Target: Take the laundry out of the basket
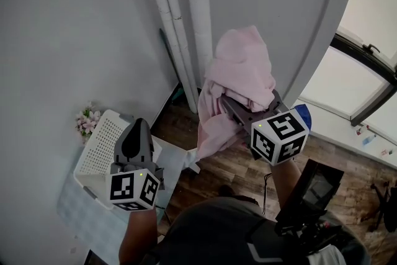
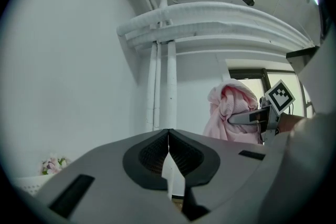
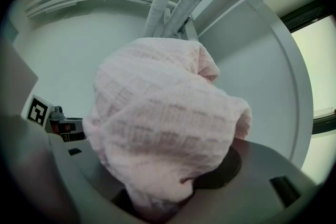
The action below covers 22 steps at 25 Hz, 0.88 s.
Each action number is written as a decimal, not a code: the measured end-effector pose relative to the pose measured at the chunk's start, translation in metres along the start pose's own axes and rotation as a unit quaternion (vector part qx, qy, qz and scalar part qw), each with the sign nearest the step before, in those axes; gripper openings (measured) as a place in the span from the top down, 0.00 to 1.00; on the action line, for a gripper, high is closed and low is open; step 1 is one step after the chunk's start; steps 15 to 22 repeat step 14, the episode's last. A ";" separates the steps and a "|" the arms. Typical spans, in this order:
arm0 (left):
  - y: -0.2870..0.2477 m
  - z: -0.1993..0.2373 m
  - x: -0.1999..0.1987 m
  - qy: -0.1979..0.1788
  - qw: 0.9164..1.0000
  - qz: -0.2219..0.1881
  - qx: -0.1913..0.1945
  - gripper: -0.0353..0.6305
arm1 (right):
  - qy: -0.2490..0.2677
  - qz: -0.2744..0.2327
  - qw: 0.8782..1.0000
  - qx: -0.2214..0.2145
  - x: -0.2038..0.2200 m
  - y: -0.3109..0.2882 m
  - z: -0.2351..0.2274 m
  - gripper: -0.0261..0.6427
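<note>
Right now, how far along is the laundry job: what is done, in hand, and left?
Done: the pink cloth is out of the white basket, held up before the wall. In hand: the right gripper is shut on it; the left gripper is shut and empty. Left: setting the cloth down; the basket's inside is partly hidden, so more laundry may remain.

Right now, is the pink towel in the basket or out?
Out: pink towel is bunched in the right gripper, apart from the white basket.
</note>
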<state>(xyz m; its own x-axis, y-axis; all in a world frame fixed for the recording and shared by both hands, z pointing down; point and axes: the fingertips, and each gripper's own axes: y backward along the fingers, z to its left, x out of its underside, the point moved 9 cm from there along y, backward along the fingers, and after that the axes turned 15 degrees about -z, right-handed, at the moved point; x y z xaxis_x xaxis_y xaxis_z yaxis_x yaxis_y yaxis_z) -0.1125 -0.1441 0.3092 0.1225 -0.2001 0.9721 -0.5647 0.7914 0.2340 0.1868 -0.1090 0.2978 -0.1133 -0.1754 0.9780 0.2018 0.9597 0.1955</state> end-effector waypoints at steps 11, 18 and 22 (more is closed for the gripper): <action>-0.002 0.016 -0.007 0.011 1.000 0.009 -0.020 0.93 | -0.004 0.005 1.000 -0.001 -0.003 -0.011 0.003 0.52; 0.004 0.027 -0.001 0.010 1.000 0.009 -0.017 0.93 | -0.001 0.004 1.000 -0.001 0.002 -0.016 0.012 0.52; 0.004 0.027 -0.001 0.010 1.000 0.009 -0.017 0.93 | -0.001 0.004 1.000 -0.001 0.002 -0.016 0.012 0.52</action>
